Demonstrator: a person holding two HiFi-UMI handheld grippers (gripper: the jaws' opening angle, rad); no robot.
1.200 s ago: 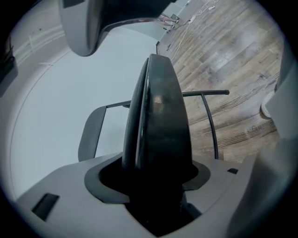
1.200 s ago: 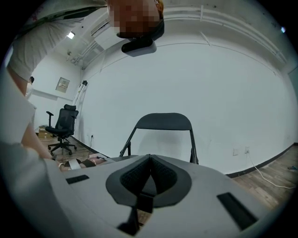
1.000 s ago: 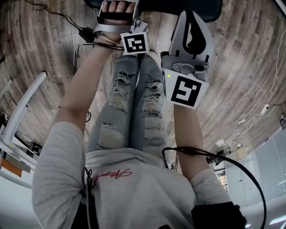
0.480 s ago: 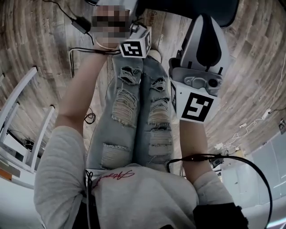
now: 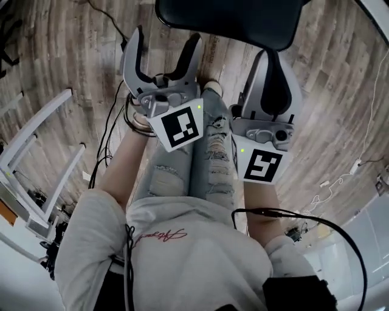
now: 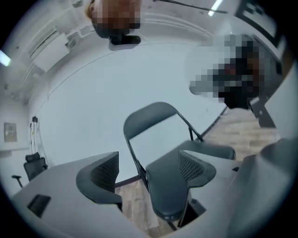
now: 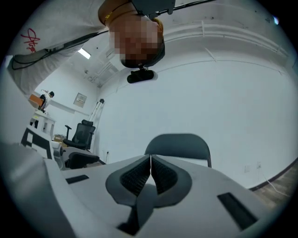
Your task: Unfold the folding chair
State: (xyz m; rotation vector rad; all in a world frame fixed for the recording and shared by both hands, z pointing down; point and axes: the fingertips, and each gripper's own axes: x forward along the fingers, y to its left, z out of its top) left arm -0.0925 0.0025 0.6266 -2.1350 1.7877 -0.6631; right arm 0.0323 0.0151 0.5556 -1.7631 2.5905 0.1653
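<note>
Head view: since the earlier frame both tools have risen nearer the camera. The left tool [image 5: 165, 42] now gapes wide and empty, and the right tool [image 5: 273, 61] is pinched together on nothing. The folding chair [image 5: 231, 18] sits at the far edge.

Left gripper view: the chair [image 6: 153, 118] stands open beyond the spread tool [image 6: 146, 174], untouched.

Right gripper view: the chair [image 7: 179, 144] shows behind the closed tool [image 7: 150, 176].

Risk: with nothing holding it, a seat that is not fully down could fold back up.

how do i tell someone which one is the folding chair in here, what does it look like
Find the long plain white wall; the dark grey metal folding chair stands alone on the floor in front of it. Unlike the black high-backed office chair off to the left, it has a thin tube frame, a flat rounded backrest and no armrests.
</note>
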